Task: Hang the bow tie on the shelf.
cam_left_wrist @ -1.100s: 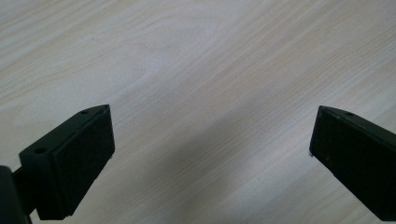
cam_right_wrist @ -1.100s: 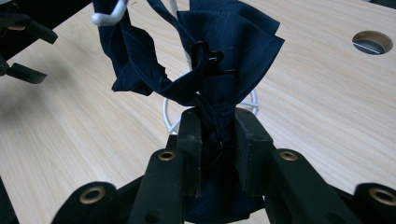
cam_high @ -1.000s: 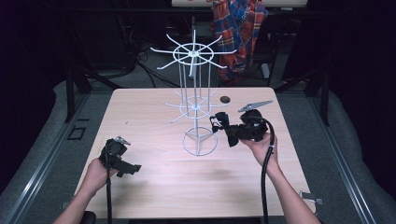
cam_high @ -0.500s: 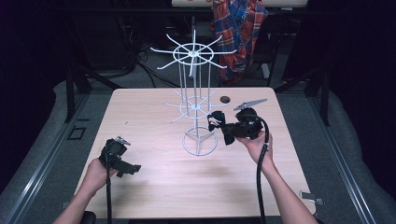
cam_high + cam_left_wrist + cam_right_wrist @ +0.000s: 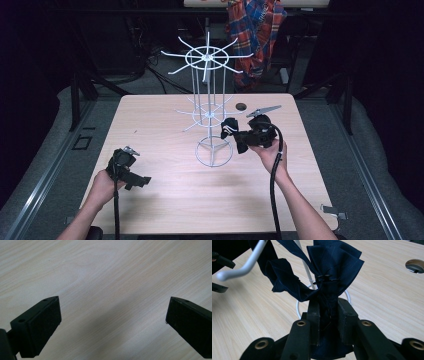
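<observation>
Right gripper [image 5: 329, 315] clamped on a dark navy cloth [image 5: 329, 267], jaws drawn narrow with the fabric bunched between the pads [image 5: 314, 315]. Above the fingertips, cloth gathered at a small black clip or tie, then flaring out into loose folds (one flap trailing off to the left of the jaws in the right gripper view). Just beyond the fingertips, a thin white upright wire and the curve of a white ring behind the cloth. Up and left of the jaws, a white rod [image 5: 242, 263] with a rounded end, apart from the cloth. Far right of the jaws, a round hole [image 5: 415, 265] in the tabletop.

From the high view: right gripper [image 5: 233, 134] raised off the pale wooden table [image 5: 165, 200], fingertips aimed at the white wire rack [image 5: 209, 110], cloth [image 5: 229, 126] at the tips just beside the rack's uprights, above the ring base. Whether cloth touches wire, impossible to tell. Grey plate sticking out behind the gripper body, cable looping down along the forearm.

Left gripper [image 5: 136, 181] low over the near left part of the table, well apart from the rack, held in a hand [image 5: 102, 186]. Jaws spread wide in the left gripper view, left gripper [image 5: 113, 322] with bare wood grain between the pads [image 5: 43, 327], gripping nothing.
</observation>
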`<state>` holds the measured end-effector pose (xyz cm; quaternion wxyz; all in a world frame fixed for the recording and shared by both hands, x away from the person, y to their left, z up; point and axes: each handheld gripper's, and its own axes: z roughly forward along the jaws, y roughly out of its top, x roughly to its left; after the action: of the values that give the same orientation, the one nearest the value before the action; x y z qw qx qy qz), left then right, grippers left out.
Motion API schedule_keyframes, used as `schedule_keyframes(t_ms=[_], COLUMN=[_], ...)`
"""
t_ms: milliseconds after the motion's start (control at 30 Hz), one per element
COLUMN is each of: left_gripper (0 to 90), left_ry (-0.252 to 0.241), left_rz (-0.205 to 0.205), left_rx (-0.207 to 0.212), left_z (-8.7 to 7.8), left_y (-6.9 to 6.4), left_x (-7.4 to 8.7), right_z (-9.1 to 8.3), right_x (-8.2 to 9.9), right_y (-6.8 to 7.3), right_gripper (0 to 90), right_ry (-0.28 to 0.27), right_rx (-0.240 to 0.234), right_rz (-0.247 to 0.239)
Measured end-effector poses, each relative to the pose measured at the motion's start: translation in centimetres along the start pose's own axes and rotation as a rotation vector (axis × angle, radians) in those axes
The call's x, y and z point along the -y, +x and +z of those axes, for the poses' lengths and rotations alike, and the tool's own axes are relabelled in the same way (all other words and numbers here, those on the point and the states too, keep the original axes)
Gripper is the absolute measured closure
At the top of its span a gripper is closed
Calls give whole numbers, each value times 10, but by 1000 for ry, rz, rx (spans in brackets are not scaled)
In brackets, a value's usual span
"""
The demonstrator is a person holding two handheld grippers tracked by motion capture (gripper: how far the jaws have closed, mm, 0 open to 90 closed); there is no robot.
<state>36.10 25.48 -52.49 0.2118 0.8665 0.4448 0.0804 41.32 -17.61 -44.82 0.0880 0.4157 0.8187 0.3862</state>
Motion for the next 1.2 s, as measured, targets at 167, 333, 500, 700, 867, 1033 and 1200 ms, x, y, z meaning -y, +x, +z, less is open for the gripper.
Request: schedule_keyframes(t_ms=[167,333,500,700,867,1033,1200], left_gripper=[1,2,1,2,2,2,2], left_ry=[2,-1,2,5,1,1,2], left_rz=[3,2,4,6,5,3,7], left_rx=[0,-1,-1,0,0,1,2], left_z=[0,0,0,1,0,0,0], left_y=[0,0,0,0,0,0,0], left_x=[0,0,0,0,0,1,0], right_z=[6,11,13,13,17,19,22], right_x=[2,4,4,5,3,3,4], right_y=[-3,-5,-5,-6,-6,-4,-3], right_gripper=[738,736,735,733,732,725,710], right_ry=[-4,-6,-6,-21,-37,-31,-23], right_rx=[0,0,-4,-2,-10,-10,-22], right_rz=[14,20,26,30,33,30,29])
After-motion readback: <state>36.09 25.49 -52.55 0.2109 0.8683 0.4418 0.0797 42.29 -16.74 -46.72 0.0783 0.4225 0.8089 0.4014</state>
